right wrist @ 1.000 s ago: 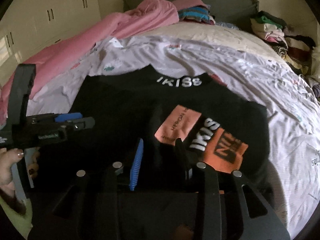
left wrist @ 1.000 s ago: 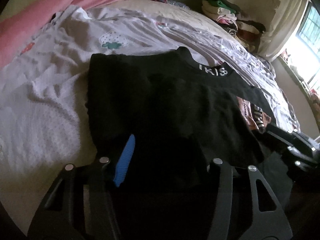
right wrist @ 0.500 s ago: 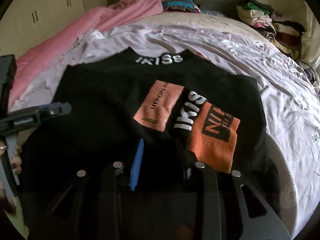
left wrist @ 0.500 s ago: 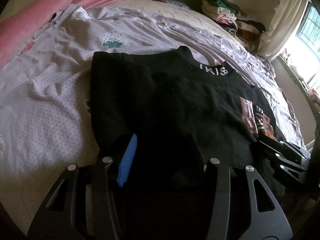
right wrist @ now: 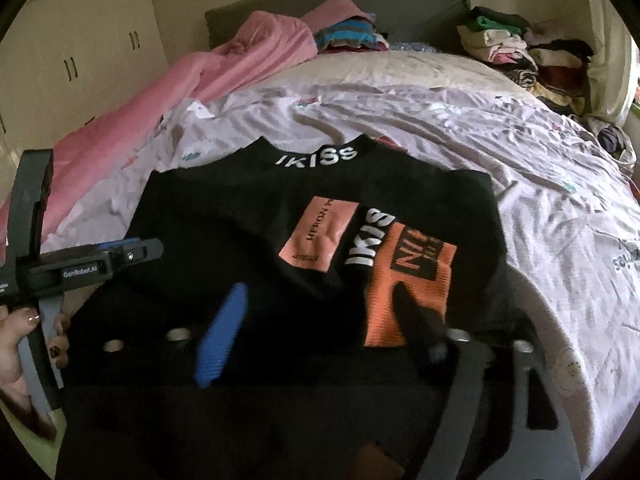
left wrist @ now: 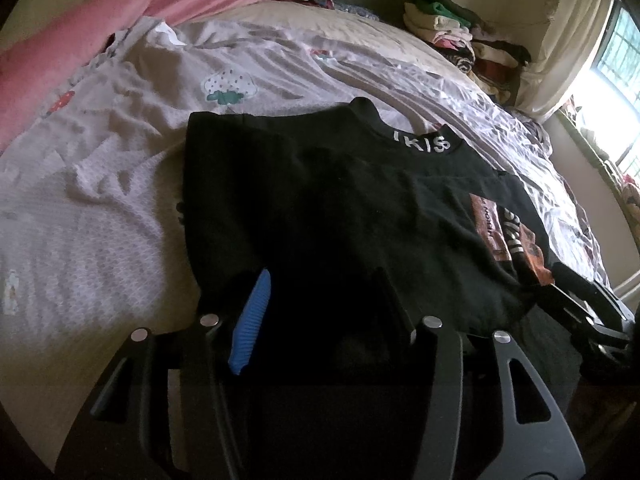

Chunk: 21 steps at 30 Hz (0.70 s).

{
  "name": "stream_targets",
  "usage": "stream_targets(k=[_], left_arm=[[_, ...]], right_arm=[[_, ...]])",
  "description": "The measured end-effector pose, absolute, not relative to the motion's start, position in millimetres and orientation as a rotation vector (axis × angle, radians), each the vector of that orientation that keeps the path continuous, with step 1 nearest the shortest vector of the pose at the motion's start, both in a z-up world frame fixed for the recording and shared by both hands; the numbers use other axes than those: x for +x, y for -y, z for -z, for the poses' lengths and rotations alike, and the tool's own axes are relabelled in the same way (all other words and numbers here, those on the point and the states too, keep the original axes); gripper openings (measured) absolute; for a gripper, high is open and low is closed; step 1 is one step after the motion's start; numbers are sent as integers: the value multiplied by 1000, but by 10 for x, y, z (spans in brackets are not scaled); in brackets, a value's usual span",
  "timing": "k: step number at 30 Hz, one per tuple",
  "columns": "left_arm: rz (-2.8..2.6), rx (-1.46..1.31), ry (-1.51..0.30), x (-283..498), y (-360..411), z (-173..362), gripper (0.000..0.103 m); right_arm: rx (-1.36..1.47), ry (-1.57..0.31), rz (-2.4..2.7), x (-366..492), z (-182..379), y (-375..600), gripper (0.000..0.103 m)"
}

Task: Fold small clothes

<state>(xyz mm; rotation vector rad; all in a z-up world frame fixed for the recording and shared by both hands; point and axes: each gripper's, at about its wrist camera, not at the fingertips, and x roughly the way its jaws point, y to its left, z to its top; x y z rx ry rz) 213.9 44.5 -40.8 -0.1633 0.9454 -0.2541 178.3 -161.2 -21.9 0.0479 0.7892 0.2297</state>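
Observation:
A black shirt (left wrist: 340, 208) with a white IKISS collar lies flat on the bed. In the right wrist view the shirt (right wrist: 240, 216) shows a pink patch (right wrist: 320, 232) and an orange patch (right wrist: 408, 280). My left gripper (left wrist: 324, 296) sits at the shirt's near hem on the left, jaws half apart and opening a little. Dark fabric lies between them, and no pad visibly presses on it. My right gripper (right wrist: 320, 312) is over the near hem on the right with its jaws opening wide, blurred, and the cloth lies loose below. Each gripper appears in the other's view: the left gripper (right wrist: 154, 248), the right gripper (left wrist: 592, 312).
A pale printed sheet (left wrist: 100, 220) covers the bed. A pink blanket (right wrist: 180, 92) runs along the left side. Stacks of folded clothes (right wrist: 520, 52) stand at the far right by the headboard, and a striped pile (right wrist: 344, 36) at the far middle. A hand (right wrist: 20, 340) holds the left gripper.
The right gripper's jaws have sprung wide apart and it has shifted sideways and rolled. The shirt has settled flat. The left gripper has stayed put.

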Motion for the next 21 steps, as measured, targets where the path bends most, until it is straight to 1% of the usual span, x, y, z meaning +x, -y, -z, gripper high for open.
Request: stream_targets(k=[2,4,9,12,14,15,16,18,21], left_arm=[[260,-169,-943,2127,-441,389,50],[265,-167,-937,2106,-430,366,55],[270,-161,-924,2062,-411,307,65],[257,-152,-913,2050,-405,271,76],[248,-143,-902,2043,-404,240,79],[246,-145,-897,2038,-410,226,82],[244,-148,-892,2033,-417,212,88],[239,-152,-882,2016,-430,183,93],[225,-140,-862,1997,-427,132,93]], right_arm=[[51,-784,-225,1767,200,1633,83],[51,-777,-220,1755,181,1643,91],[57,-762,-208,1734,129,1683,96],[60,-754,-202,1720,103,1693,97],[66,-748,-200,1715,79,1707,97],[69,-746,-199,1714,69,1716,97],[73,-741,-197,1711,56,1725,98],[82,-735,-195,1704,33,1740,98],[88,-725,-192,1687,4,1753,98]])
